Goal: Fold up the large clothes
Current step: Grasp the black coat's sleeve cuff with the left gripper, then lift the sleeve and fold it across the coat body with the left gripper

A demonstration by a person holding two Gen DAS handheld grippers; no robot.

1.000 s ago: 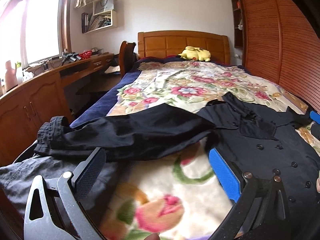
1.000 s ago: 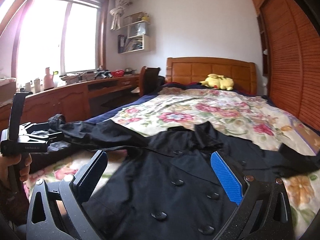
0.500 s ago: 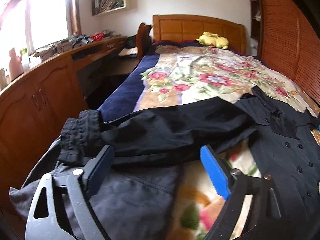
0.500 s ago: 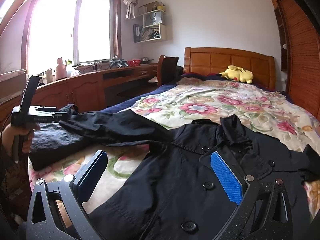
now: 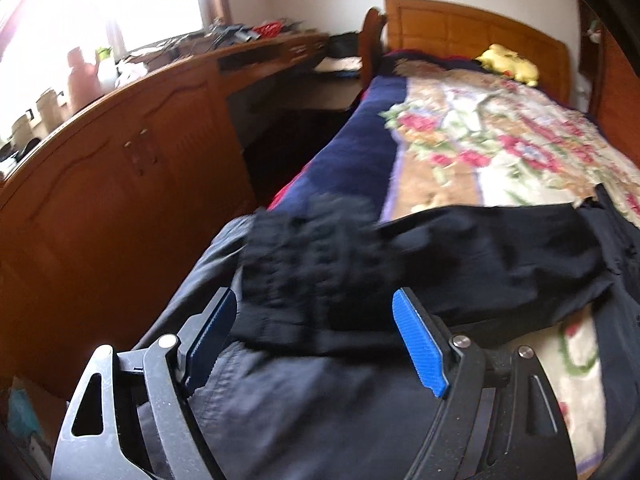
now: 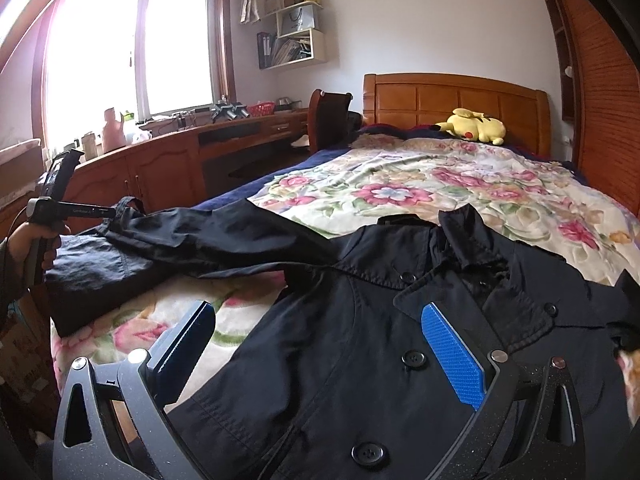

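A black double-breasted coat (image 6: 360,340) lies face up on the floral bedspread (image 6: 400,184). Its left sleeve (image 6: 224,236) stretches out toward the bed's edge. The sleeve's cuff (image 5: 312,256) rests on a dark grey garment (image 5: 304,400). My left gripper (image 5: 314,298) points down at the cuff; its jaws are closing with the cuff between the blue pads, which do not pinch it. In the right wrist view a hand (image 6: 24,240) holds that gripper at the sleeve's end. My right gripper (image 6: 318,310) hovers open over the coat's chest, holding nothing.
A wooden desk with cabinets (image 5: 120,184) runs along the left of the bed, with a chair (image 6: 328,120) at its far end. A yellow plush toy (image 6: 476,126) lies by the headboard. Slatted wardrobe doors (image 6: 600,120) line the right side.
My left gripper has swung left along the sleeve to the cuff and tilted down, its jaws narrower than before. The right gripper has drifted a little over the coat's front.
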